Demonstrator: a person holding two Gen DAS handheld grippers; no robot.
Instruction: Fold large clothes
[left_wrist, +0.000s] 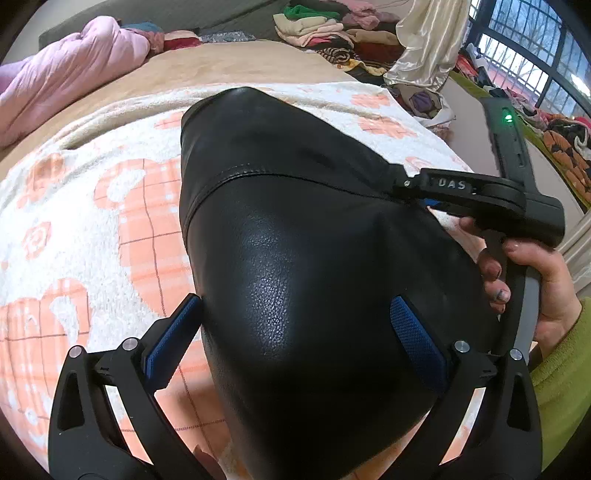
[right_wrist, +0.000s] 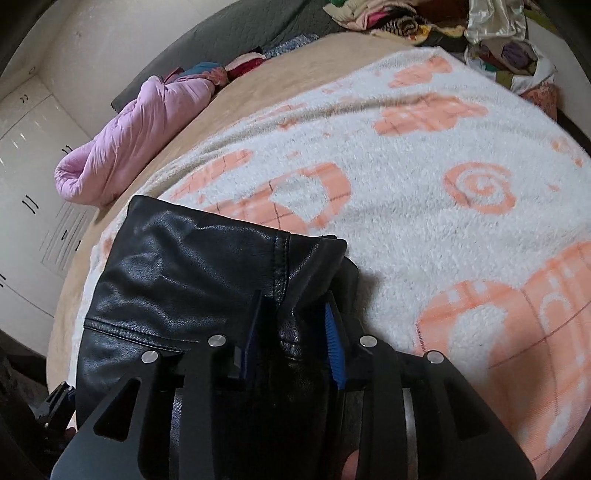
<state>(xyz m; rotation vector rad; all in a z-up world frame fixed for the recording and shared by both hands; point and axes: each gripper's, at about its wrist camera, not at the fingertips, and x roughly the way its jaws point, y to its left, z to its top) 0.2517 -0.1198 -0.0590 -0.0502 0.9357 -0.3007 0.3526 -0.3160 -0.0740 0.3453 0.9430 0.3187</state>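
A black leather garment (left_wrist: 277, 221) lies bunched on a white blanket with orange patterns (left_wrist: 92, 221). My left gripper (left_wrist: 297, 314) is open and wide, with its blue pads (left_wrist: 177, 332) on either side of the garment's near bulge, which swells up between them. In the left wrist view my right gripper (left_wrist: 406, 182) pinches the garment's right edge, held by a hand (left_wrist: 535, 273) in a green sleeve. In the right wrist view the right gripper (right_wrist: 295, 325) is shut on a gathered fold of the leather garment (right_wrist: 166, 277), which spreads to the left over the blanket (right_wrist: 406, 184).
A rolled pink quilt (left_wrist: 66, 74) (right_wrist: 129, 147) lies at the far left of the bed. Piles of clothes (left_wrist: 332, 29) (right_wrist: 388, 18) sit at the bed's far end. A window (left_wrist: 535, 55) is at the right, white cabinets (right_wrist: 29, 147) at the left.
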